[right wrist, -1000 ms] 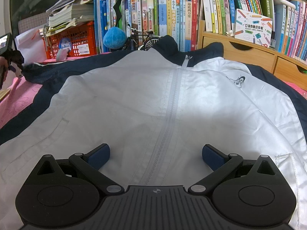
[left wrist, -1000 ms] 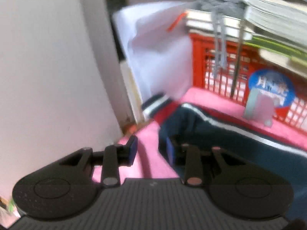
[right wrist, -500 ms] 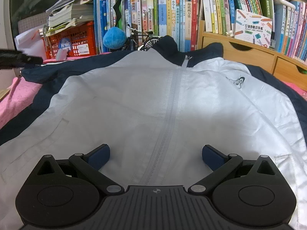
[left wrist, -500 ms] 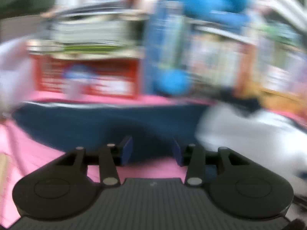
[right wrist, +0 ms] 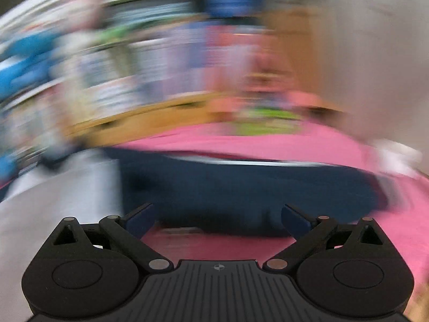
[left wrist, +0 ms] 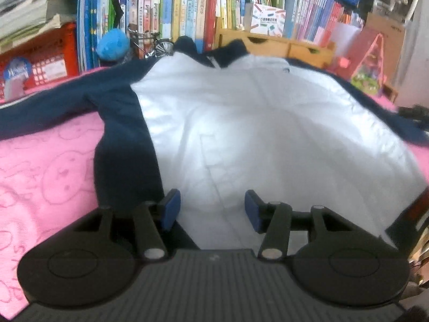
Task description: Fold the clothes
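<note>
Two grippers, and neither has cloth in it. Your left gripper [left wrist: 211,208] sits low over the jacket [left wrist: 241,123], jaws about half apart and opening, nothing pinched between the blue pads [left wrist: 171,208]; white front panel fills the gap between them and runs on ahead to the dark collar. The navy sleeve [left wrist: 53,99] stretches off beyond your left finger, across the pink blanket [left wrist: 40,174]. Past the fingertips, the bookshelf [left wrist: 174,13] stands behind the collar (a blue ball [left wrist: 112,44] sits in front of it).

Your right gripper [right wrist: 217,218] shows wide-open jaws, empty. Its view is badly smeared: a navy sleeve [right wrist: 241,185] lies ahead of the fingertips on pink, white fabric off past the left finger. Whether the pads touch the blanket, I can't tell.
</note>
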`<control>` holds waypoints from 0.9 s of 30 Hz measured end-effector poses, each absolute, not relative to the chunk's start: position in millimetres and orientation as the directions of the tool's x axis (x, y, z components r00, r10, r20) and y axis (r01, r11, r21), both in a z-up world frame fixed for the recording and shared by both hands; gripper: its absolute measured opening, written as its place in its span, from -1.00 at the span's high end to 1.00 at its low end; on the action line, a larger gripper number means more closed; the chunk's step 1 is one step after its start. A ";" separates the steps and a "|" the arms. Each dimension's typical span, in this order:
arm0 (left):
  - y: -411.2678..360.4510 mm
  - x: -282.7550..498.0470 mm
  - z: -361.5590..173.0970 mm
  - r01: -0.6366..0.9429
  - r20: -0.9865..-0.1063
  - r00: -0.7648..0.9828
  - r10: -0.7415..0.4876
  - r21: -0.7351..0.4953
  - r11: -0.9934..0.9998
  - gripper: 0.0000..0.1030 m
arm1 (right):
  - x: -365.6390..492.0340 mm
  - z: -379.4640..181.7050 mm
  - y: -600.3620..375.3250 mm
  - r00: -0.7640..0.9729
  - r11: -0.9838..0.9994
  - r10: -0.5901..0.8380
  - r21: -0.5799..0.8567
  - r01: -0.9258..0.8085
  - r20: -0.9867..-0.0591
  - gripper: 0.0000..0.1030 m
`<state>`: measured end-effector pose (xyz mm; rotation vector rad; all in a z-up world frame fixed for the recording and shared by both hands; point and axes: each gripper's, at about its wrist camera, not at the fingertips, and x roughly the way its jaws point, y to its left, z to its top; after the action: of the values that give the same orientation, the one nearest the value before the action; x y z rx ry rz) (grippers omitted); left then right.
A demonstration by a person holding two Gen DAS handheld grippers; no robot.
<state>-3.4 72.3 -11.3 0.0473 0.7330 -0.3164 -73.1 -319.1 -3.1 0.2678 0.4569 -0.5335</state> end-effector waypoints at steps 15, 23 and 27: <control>65.3 -9.9 -16.4 0.250 -0.654 0.731 -0.193 -0.006 0.968 -0.05 | -50.4 -28.6 -455.3 0.711 0.662 -0.411 0.350 0.663 -0.570 0.68; 67.0 -11.1 -18.1 0.218 -0.645 0.745 -0.170 -0.006 0.976 -0.17 | -12.7 77.2 -451.8 0.743 0.752 -0.654 -0.021 0.659 -0.141 0.77; 67.2 -12.3 -18.3 0.212 -0.640 0.750 -0.166 -0.004 0.977 -0.18 | 8.1 87.5 -487.5 0.631 0.647 -0.757 -0.060 0.761 -0.169 0.65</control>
<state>-12.3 67.2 -18.3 0.0701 0.6924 -0.2068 8.1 -487.5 87.5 0.0177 0.1854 -0.8689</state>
